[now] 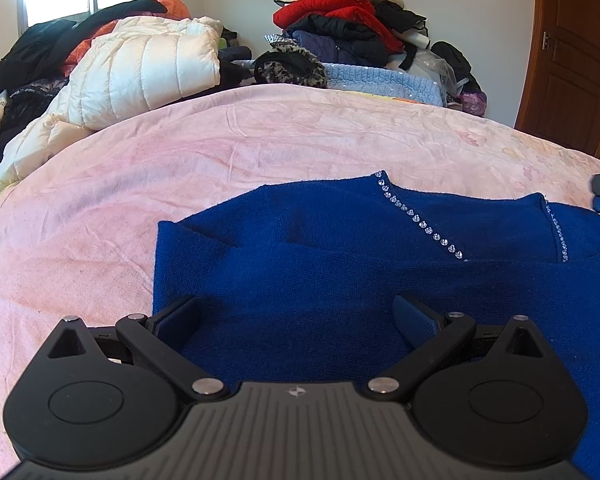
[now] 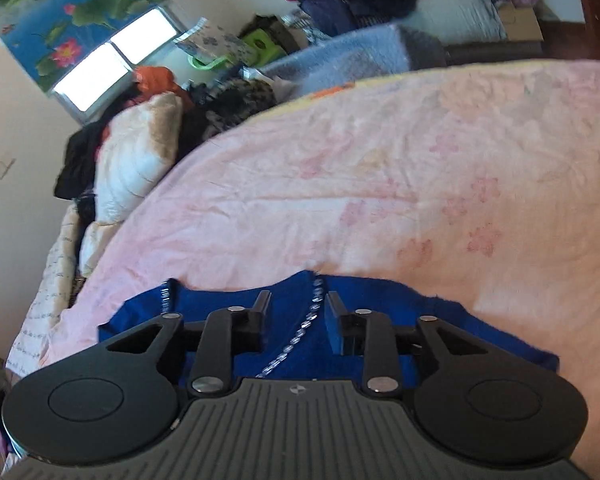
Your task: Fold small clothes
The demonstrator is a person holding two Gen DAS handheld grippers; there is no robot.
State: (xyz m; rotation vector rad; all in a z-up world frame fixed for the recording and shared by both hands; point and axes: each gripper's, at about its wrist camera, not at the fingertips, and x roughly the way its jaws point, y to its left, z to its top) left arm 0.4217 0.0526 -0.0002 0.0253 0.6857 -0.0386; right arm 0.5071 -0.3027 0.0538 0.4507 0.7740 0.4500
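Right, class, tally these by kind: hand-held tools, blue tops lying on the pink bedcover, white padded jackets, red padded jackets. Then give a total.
Tools: 2, the left tool and the right tool
Blue tops: 1, the blue top
White padded jackets: 1, the white padded jacket
Red padded jackets: 1, the red padded jacket
Total: 5

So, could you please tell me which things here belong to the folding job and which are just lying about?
Job:
blue sweater
left gripper, open
right gripper, open
pink bedspread

Lying about:
white puffer jacket
clothes pile
light blue blanket
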